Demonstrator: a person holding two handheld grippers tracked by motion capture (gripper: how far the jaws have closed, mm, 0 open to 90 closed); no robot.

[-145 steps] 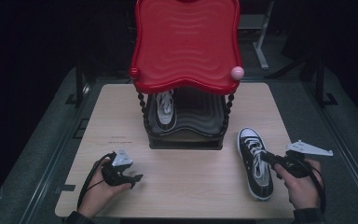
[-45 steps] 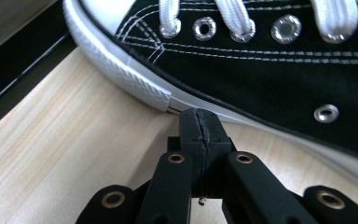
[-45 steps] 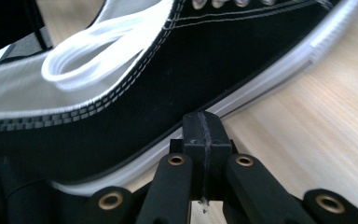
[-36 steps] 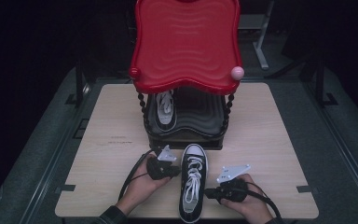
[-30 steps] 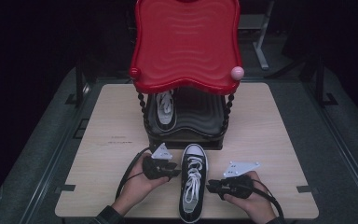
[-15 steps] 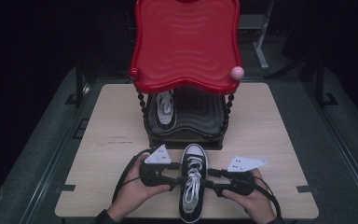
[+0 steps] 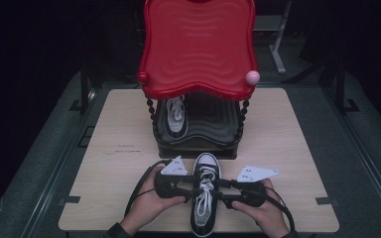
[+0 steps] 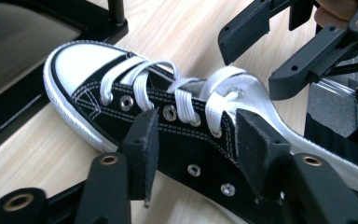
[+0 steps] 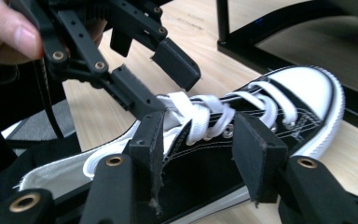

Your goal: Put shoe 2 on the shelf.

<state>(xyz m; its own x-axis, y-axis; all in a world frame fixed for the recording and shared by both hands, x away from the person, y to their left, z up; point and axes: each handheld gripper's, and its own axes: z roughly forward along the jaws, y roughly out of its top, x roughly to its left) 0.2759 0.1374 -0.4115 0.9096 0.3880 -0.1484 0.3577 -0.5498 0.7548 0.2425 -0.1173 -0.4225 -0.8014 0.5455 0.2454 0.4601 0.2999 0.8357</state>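
Both claws have closed in on the sneaker (image 7: 206,196) from either side since earlier. Left claw (image 7: 187,186) and right claw (image 7: 224,190) stand open, flanking its laces on the worktop (image 7: 114,148).

I am counting two black-and-white sneakers: one (image 7: 205,196) lying on the desk (image 7: 114,163) between my two grippers, the left (image 7: 186,187) and the right (image 7: 228,191), and a second sneaker (image 7: 176,118) sitting in the one red-topped rack (image 7: 198,47), which is showing one pink knob (image 7: 253,77).
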